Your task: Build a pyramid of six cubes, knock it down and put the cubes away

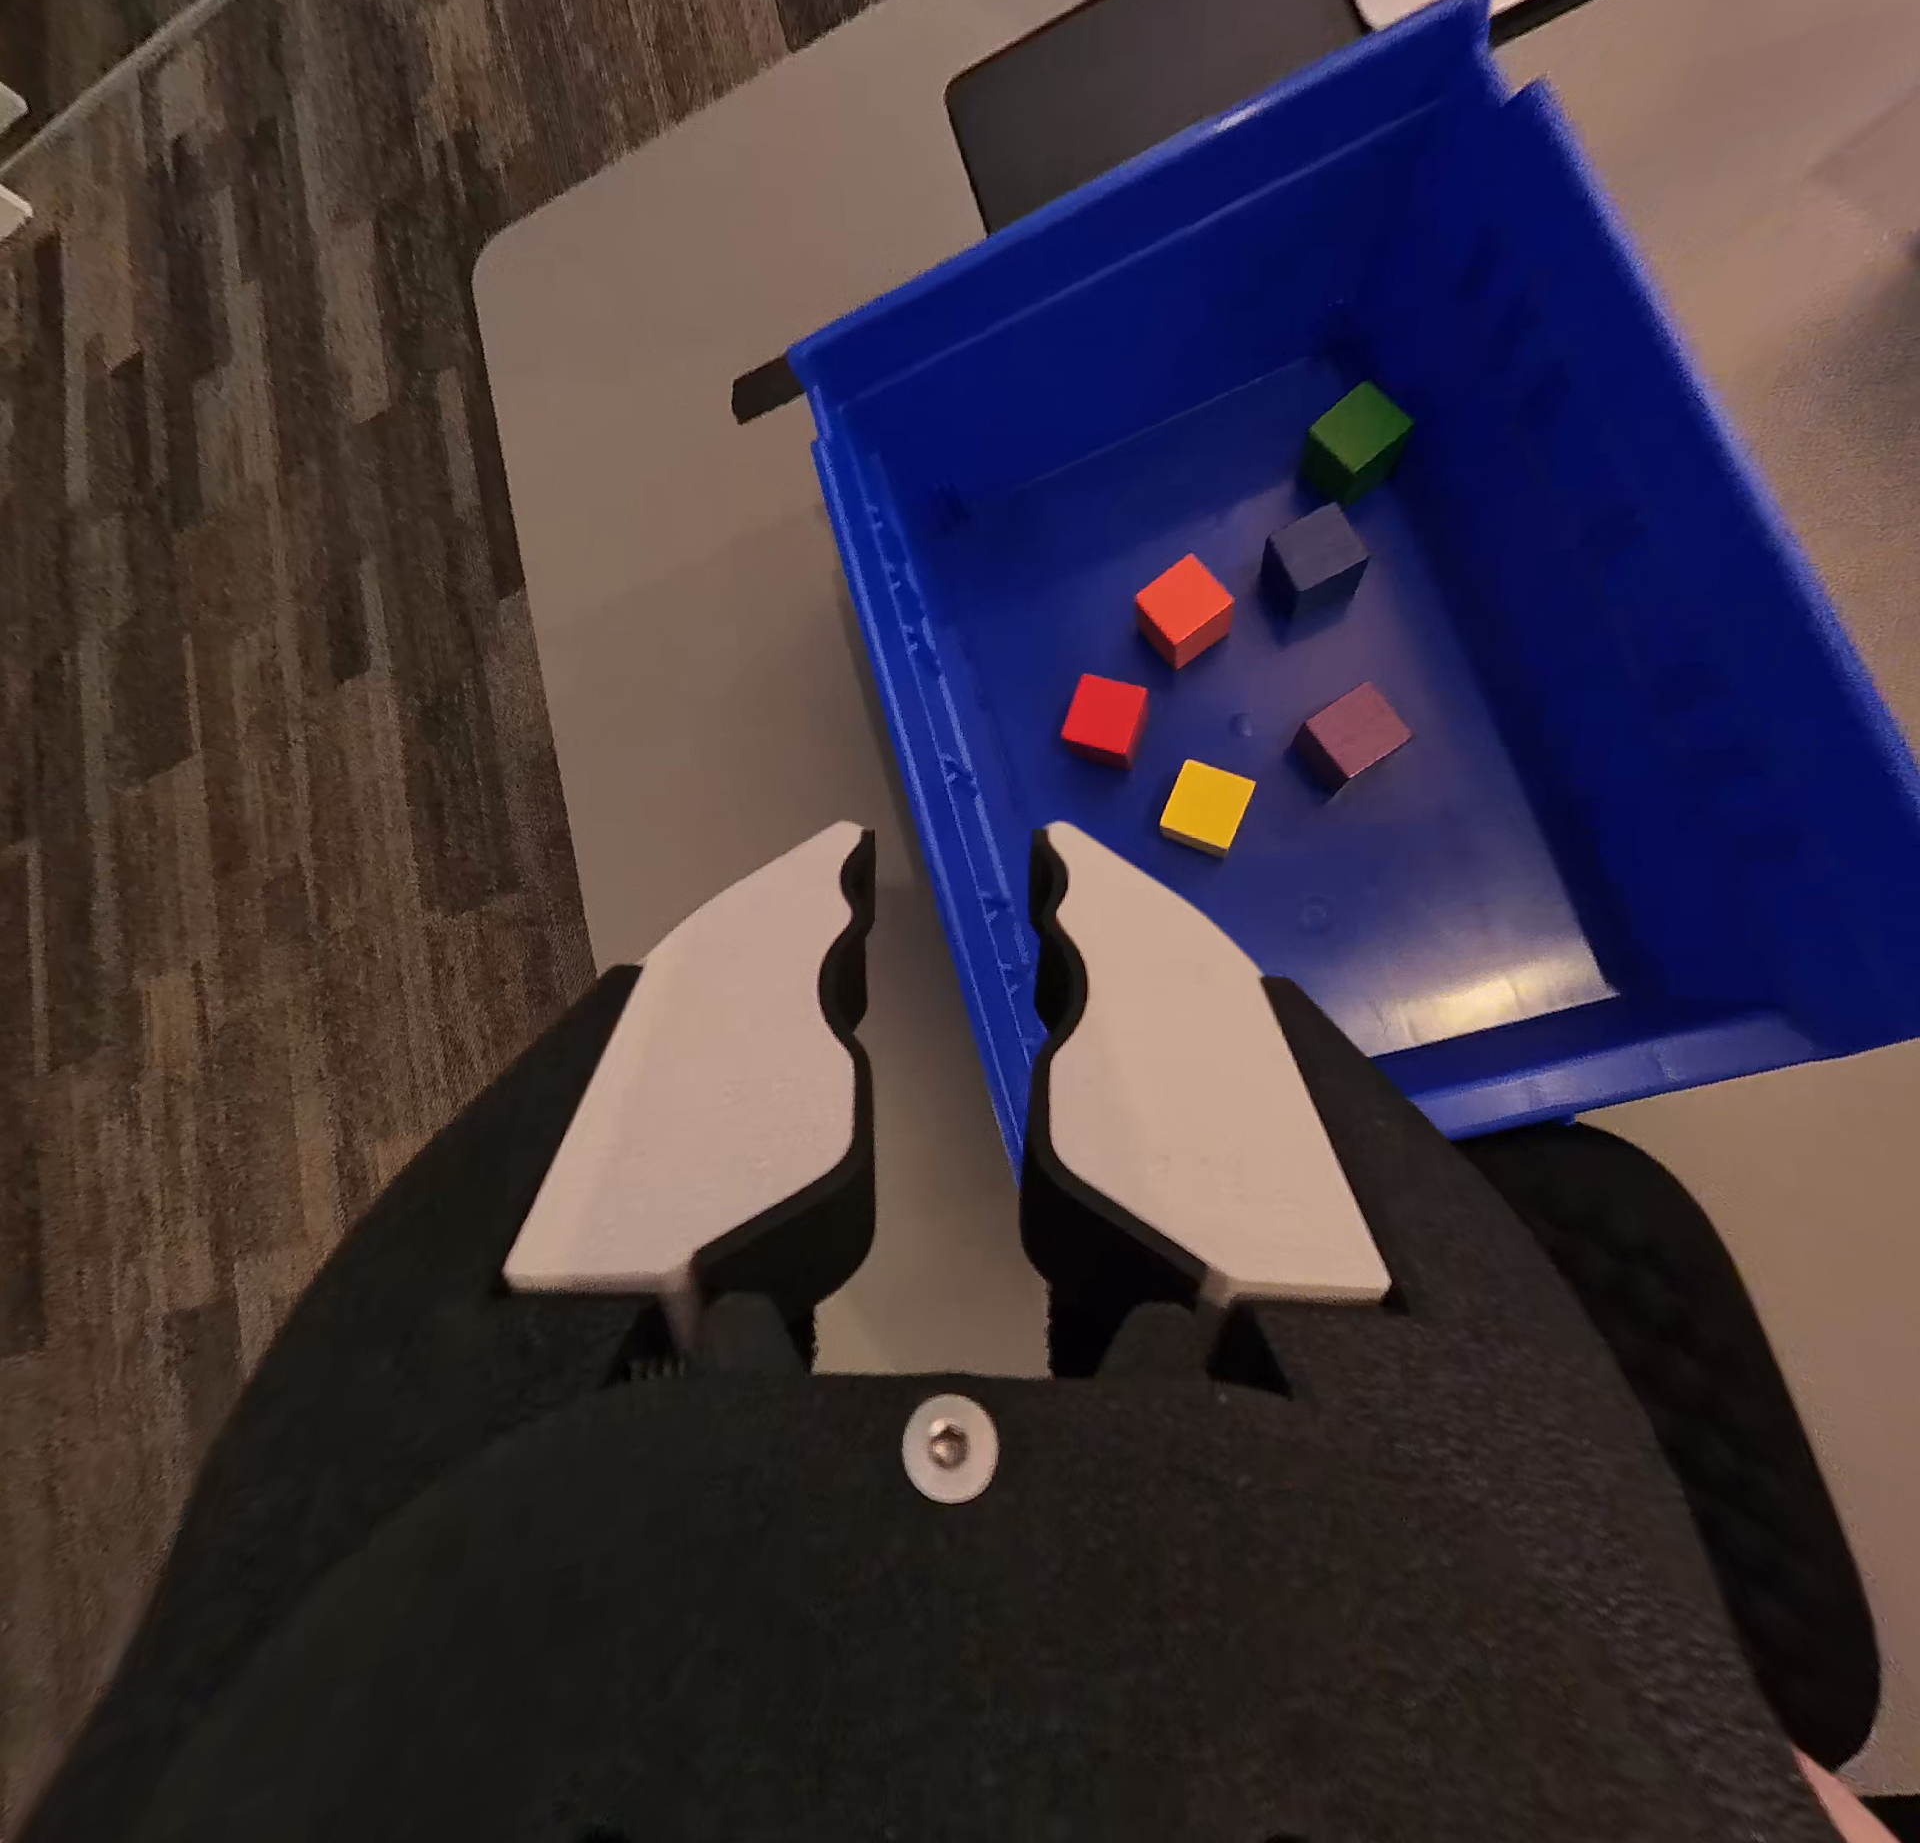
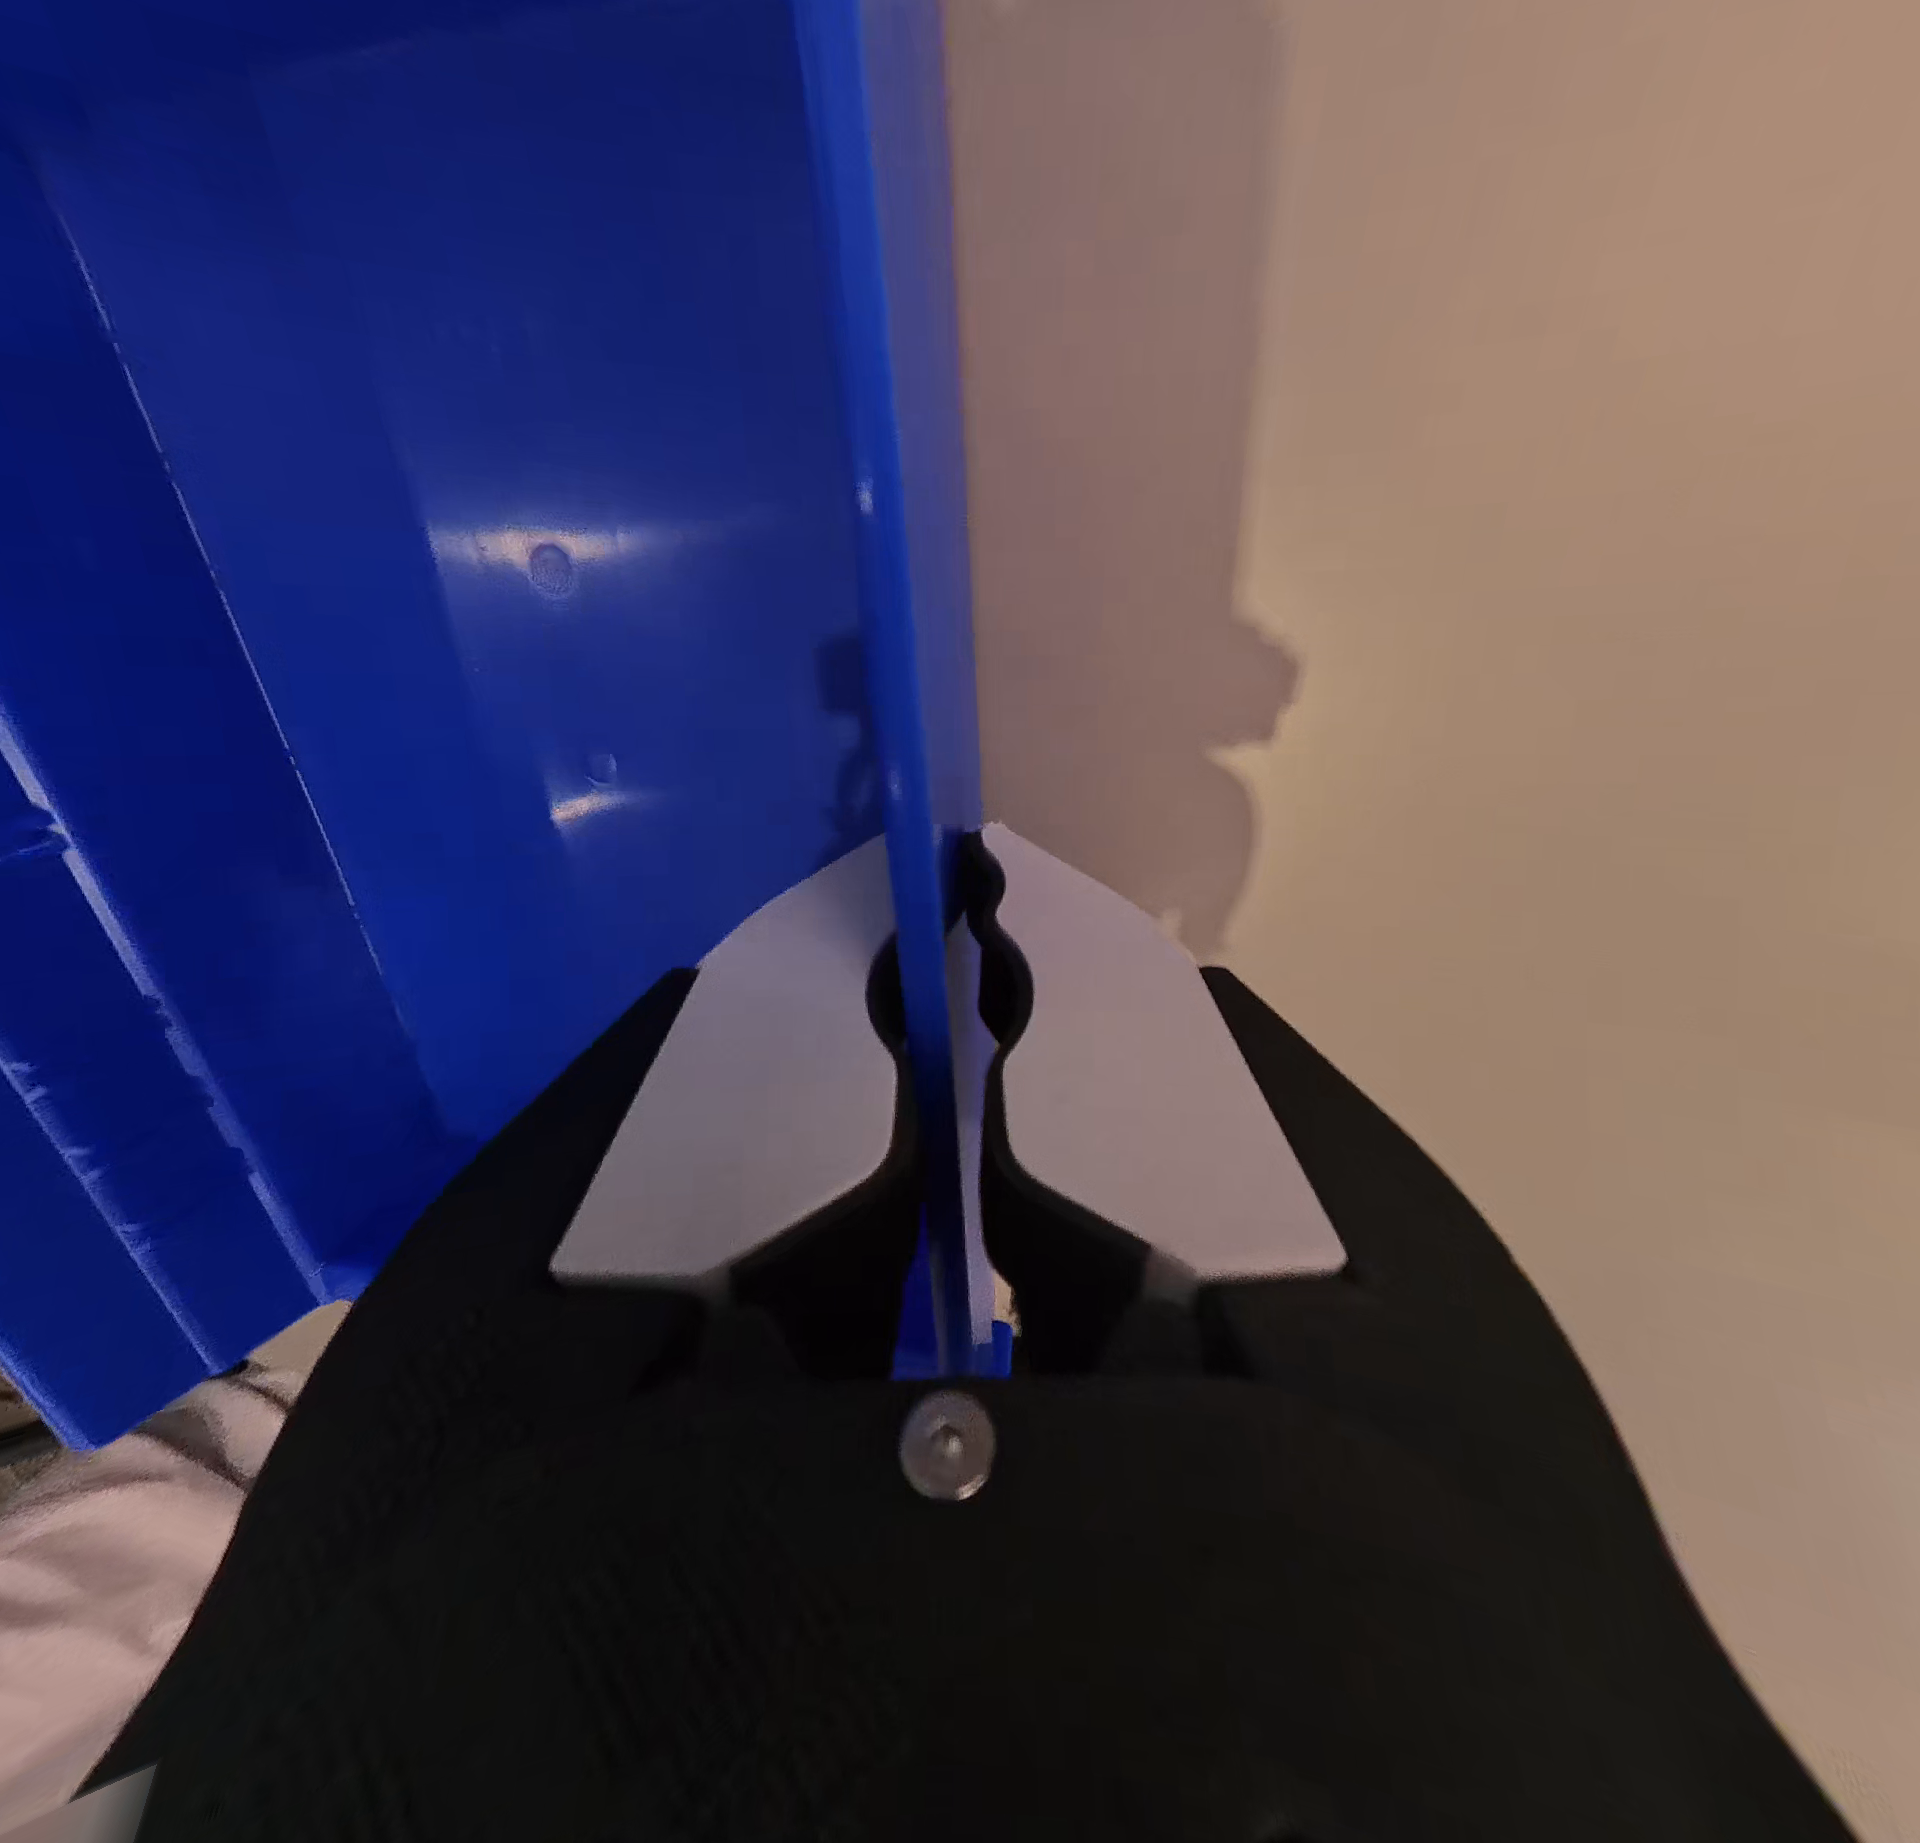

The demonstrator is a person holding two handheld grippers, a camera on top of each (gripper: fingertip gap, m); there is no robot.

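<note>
- Left wrist view: left claw [image 1: 951, 843] parted, nothing between its fingers, poised over the near rim of the blue bin [image 1: 1662, 650] on the grey worktop [image 1: 644, 546].
- Six cubes lie apart on the bin floor: green cube [image 1: 1356, 440], dark blue cube [image 1: 1314, 559], orange cube [image 1: 1184, 609], red cube [image 1: 1104, 718], yellow cube [image 1: 1207, 806], purple cube [image 1: 1354, 733].
- Right wrist view: right claw [image 2: 951, 837] clamped on the bin's thin side wall [image 2: 914, 650]; no cubes visible here.

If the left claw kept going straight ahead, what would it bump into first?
Probably the blue bin's near side wall: the open left gripper straddles that rim. Depth is unclear, so it might pass just above it.
</note>
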